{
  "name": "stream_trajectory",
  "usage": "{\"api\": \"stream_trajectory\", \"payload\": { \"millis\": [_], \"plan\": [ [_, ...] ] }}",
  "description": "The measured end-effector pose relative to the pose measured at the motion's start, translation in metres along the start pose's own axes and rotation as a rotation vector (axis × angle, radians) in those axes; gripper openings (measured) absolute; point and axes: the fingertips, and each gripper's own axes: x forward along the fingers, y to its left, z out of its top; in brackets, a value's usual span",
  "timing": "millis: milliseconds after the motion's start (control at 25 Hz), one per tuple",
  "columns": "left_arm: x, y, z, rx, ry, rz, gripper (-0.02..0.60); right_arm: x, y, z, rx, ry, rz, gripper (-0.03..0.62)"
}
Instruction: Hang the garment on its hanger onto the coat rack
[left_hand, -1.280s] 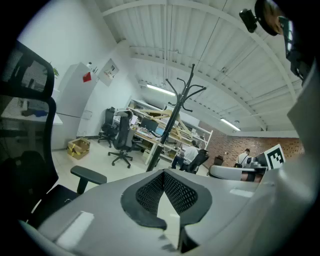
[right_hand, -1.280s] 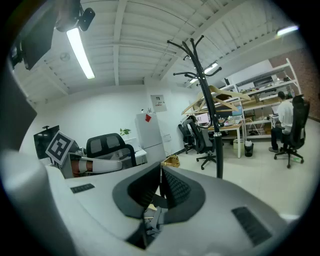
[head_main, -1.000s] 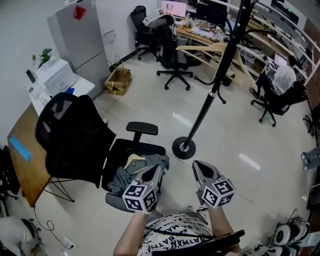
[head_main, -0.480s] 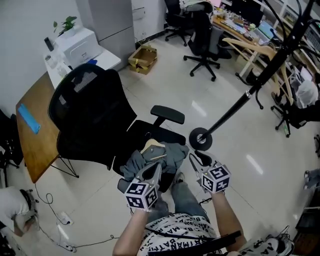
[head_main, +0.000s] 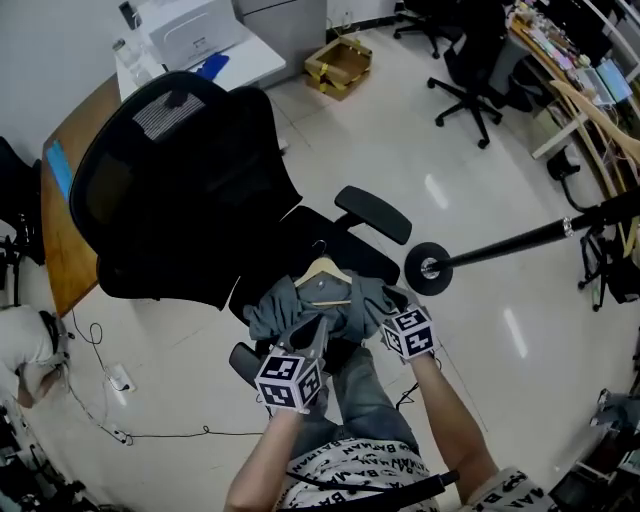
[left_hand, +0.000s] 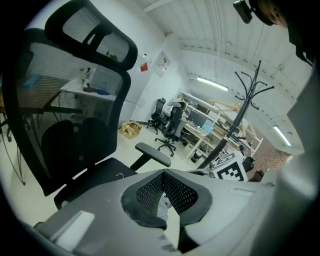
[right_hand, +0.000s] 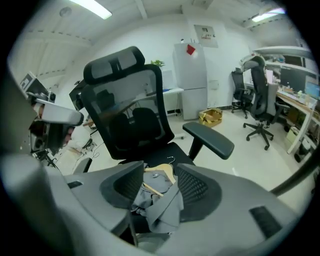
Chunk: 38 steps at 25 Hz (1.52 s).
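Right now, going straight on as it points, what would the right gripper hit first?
Probably the grey garment on its hanger, lying on the chair seat; it shows between the right gripper's opening jaws.

From my remote station I saw a white shirt (head_main: 352, 472) printed with black lettering, a thin black cord (head_main: 335, 463) and a broad black strap (head_main: 400, 490) crossing it, and blue-grey jeans (head_main: 365, 400) below. The left gripper (head_main: 320, 325) was grey, with black mesh-textured pads (left_hand: 150, 192) and a white cube (head_main: 288, 381) of black square markers.

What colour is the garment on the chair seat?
Grey garment, clearest in the right gripper view.
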Motion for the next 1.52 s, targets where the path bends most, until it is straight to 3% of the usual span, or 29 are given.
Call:
{"api": "stream_trajectory", "payload": {
  "millis": [520,960,1040,1120,1200,1520],
  "plan": [
    [0.087,0.051,-0.055,-0.146,0.059,0.173,-0.012,0.199,-0.037,-0.073,-0.186,0.313,0.162,0.225],
    [0.091,0.064,-0.082,-0.216,0.065,0.232,-0.012,0.263,-0.035,-0.126,-0.292,0.511,0.277,0.225],
    [0.088,0.062,-0.086,-0.224,0.070,0.236,-0.012,0.264,-0.028,-0.127,-0.319,0.528,0.312,0.196],
    [0.087,0.060,-0.090,-0.230,0.072,0.237,-0.012,0.265,-0.019,-0.122,-0.367,0.502,0.335,0.140],
    [0.086,0.059,-0.093,-0.236,0.073,0.234,-0.012,0.261,-0.018,-0.117,-0.417,0.447,0.310,0.133],
    [0.069,0.052,-0.086,-0.190,0.078,0.186,-0.012,0.186,0.001,-0.054,-0.651,-0.001,-0.021,0.130]
  ]
}}
